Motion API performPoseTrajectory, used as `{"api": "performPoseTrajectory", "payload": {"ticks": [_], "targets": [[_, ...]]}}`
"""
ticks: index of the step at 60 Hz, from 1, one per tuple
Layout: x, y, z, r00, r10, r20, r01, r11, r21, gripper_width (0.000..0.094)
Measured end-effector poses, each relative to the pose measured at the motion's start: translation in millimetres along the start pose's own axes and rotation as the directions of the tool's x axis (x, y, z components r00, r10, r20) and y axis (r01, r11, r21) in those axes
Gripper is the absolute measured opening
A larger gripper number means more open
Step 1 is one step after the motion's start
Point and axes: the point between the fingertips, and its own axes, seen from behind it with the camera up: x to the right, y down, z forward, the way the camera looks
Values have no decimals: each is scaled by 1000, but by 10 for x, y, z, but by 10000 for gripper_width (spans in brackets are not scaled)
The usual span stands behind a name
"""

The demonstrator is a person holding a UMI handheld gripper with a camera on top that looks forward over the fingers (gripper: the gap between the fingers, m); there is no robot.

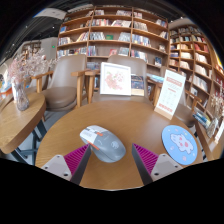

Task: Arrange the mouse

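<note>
I have the claw [109,160] low over a round wooden counter [120,125], and its two fingers stand apart, their pink pads [73,157] showing at either side. The mouse [104,143], grey with a white and reddish part at its far left end, lies on the counter between the fingers, just ahead of their tips, resting on the wood with a gap at each side; neither finger presses on it. To the right of the right finger I see a round blue mouse pad [180,143] lying flat near the counter's right rim, apart from the mouse. At the far side of the counter an upright card [115,78] stands facing me, and a second tilted sign [170,95] stands farther right. On the left a smaller counter carries a glass vase [21,95] with pale flowers. Chairs [66,80] stand beyond, and bookshelves [110,35] fill the far wall.
</note>
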Motion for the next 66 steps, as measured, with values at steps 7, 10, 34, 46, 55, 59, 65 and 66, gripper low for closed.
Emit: {"api": "performPoseTrajectory", "payload": {"ticks": [7,10,34,46,55,59,65,66], "targets": [[-32,-48,177,1000,15,22,-15,1000,-16,849],[-25,-83,243,1000,18,24,-17,1000,-18,851],[125,-338,693,1000,19,0,-19,998,-56,852],[98,-380,787,999,31,15,-30,997,-70,764],[-26,-365,750,995,61,79,-51,992,-118,439],[-1,-493,612,991,96,93,-88,992,-93,438],[197,-741,313,988,106,111,-102,994,-40,439],[245,-784,261,987,109,116,-106,994,-32,439]]}}
